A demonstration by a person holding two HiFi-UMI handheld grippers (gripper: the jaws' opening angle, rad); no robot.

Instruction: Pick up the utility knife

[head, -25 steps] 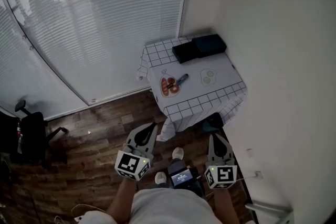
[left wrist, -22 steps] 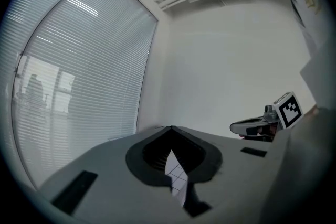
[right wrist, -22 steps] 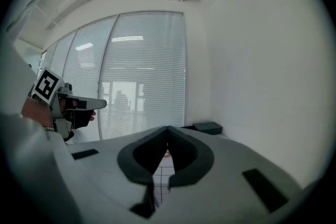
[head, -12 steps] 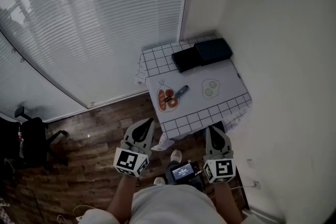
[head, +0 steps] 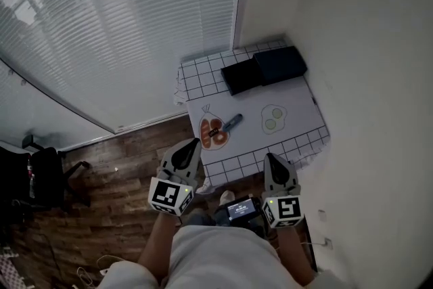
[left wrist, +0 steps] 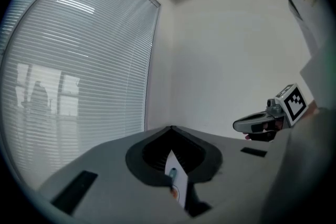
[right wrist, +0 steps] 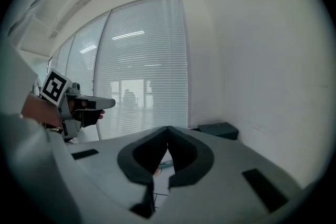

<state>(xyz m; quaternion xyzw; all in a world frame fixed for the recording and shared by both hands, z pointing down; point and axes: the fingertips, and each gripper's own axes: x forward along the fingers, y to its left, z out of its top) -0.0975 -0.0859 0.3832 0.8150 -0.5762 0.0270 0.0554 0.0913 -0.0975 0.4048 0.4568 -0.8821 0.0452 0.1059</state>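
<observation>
**Head view.** The utility knife (head: 231,123) lies flat on the white mat (head: 287,95) of the small worktop (head: 201,81). Its near end lies at or over a red printed picture (head: 212,132). 2 black boxes (head: 264,69) sit at the far side. My left gripper (head: 190,144) and right gripper (head: 271,158) hang over the floor at the worktop's near edge, well apart from the knife.

**Left gripper view.** The fingers (left wrist: 105,170) are pressed together and pinch nothing. Through the slit below the tips I see a sliver of mat and a speck of blue, probably the knife.

**Right gripper view.** The fingertips meet with nothing held between them. The worktop lies ahead and below.

**Progress.** I judge the pickup not yet begun. Reaching in, spreading 1 pair of fingers, closing on the handle and lifting all remain.
</observation>
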